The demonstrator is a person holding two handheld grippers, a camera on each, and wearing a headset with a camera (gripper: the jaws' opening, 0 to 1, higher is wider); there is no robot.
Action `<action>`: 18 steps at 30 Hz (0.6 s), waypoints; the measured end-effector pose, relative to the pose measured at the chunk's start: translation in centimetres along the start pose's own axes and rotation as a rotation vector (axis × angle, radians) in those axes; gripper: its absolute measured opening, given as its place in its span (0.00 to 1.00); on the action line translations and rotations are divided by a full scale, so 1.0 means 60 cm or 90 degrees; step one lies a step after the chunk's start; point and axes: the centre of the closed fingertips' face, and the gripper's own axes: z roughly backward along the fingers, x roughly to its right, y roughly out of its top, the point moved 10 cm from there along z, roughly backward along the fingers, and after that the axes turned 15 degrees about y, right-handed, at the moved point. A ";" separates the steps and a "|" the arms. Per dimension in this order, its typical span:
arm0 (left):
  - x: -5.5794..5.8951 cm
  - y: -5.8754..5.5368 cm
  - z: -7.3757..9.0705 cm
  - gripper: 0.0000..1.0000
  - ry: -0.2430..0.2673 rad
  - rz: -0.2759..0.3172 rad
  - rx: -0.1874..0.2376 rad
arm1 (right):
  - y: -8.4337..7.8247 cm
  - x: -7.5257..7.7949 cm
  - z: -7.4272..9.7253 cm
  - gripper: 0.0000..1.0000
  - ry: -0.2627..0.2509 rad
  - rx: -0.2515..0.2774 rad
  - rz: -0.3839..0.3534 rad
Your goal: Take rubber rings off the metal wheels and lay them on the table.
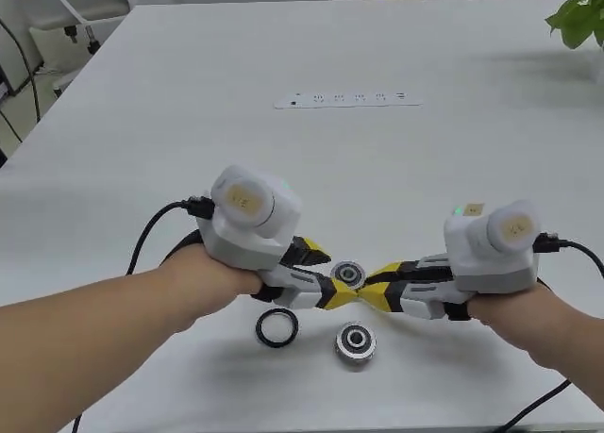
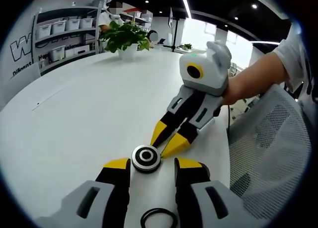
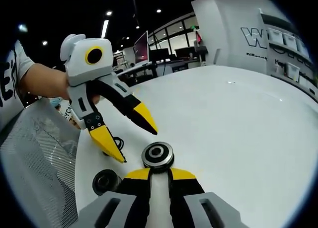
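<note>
A metal wheel with a dark rubber ring round it lies flat on the white table between the two grippers. My left gripper is open, its yellow fingertips on either side of the wheel. My right gripper points at it from the opposite side, shut, its tips at the wheel's rim. A loose black rubber ring lies nearer me, and a second wheel lies beside it. In the right gripper view the left gripper stands wide open.
A white power strip lies across the middle of the table. A potted plant stands at the far right corner. A chair stands beyond the far left corner, and a mesh chair sits by the near edge.
</note>
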 end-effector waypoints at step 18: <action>-0.002 -0.001 -0.017 0.19 0.000 -0.012 -0.007 | -0.003 0.001 0.001 0.04 -0.003 0.007 -0.006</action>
